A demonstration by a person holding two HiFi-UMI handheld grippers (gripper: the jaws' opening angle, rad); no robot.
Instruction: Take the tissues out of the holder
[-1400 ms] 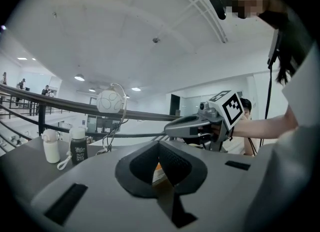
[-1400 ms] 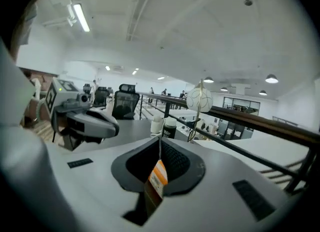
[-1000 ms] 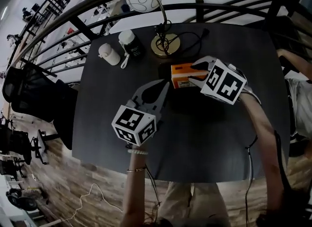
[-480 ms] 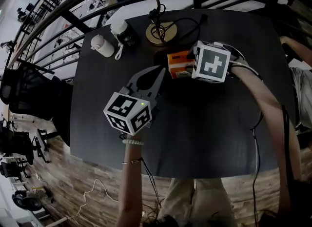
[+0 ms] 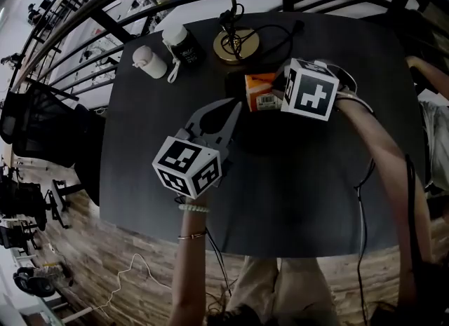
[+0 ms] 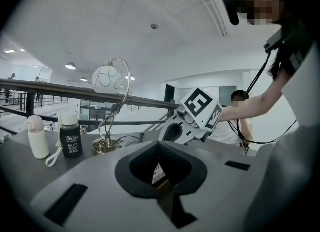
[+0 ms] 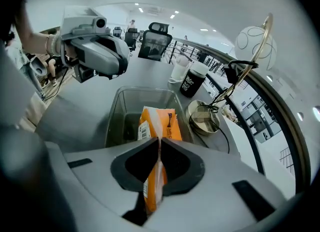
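Pinches the orange tissue pack (image 7: 162, 123) in the right gripper (image 7: 160, 141), jaws just closed onto its top edge. Leaves its lower end inside the clear holder (image 7: 116, 111). Holds the left gripper (image 5: 235, 107) clenched, empty, nearby.

The tissue pack (image 7: 157, 123) stands in the holder (image 7: 116, 116), seemingly just before the lamp base (image 5: 235, 45).

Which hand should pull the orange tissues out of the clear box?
Right. The right gripper has just closed its jaws on the orange tissue pack standing in the clear holder, so it likely only needs lifting. The left gripper hangs aside, shut and empty.
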